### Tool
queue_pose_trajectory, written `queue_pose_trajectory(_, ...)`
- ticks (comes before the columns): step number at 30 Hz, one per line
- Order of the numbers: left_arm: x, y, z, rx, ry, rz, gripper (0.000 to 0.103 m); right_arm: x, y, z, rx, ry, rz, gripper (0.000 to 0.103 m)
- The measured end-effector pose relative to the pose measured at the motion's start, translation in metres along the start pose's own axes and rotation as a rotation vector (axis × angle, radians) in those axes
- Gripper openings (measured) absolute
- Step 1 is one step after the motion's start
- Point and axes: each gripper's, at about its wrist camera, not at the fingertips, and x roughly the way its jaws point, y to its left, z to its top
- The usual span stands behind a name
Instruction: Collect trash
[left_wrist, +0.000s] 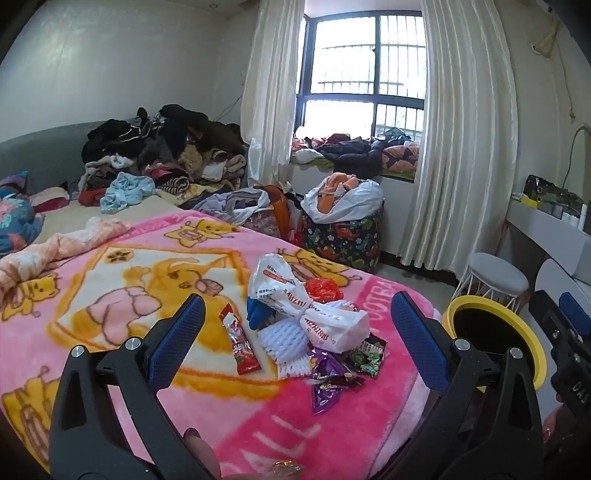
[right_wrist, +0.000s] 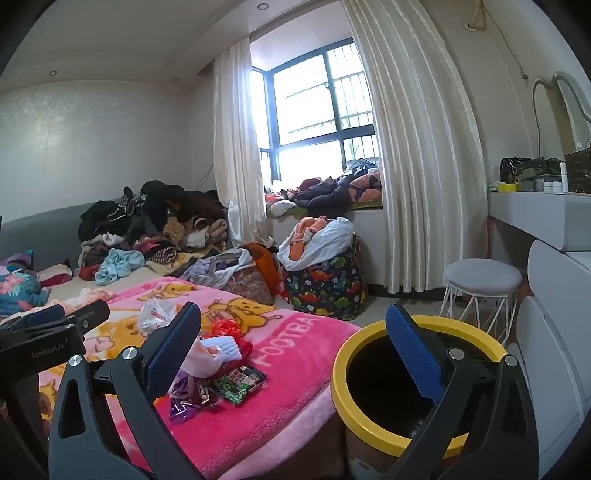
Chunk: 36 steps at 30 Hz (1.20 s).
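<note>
On the pink blanket (left_wrist: 110, 332) the wrappers (left_wrist: 332, 373) and white bag (left_wrist: 314, 314) lie uncollected beside the bin (right_wrist: 369, 332), both grippers' jaws wide open and empty.

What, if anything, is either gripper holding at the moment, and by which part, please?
Nothing is held. The left gripper and the right gripper are both open and empty, above the trash and the bin.
</note>
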Motion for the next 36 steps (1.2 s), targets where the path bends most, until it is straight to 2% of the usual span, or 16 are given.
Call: queue_pose_trajectory(36,-0.0023,-0.0024,0.0003,0.006,0.003,-0.008,0.092,-0.0027,0.0009,0.0065,0.001,0.004,-0.004,0.097)
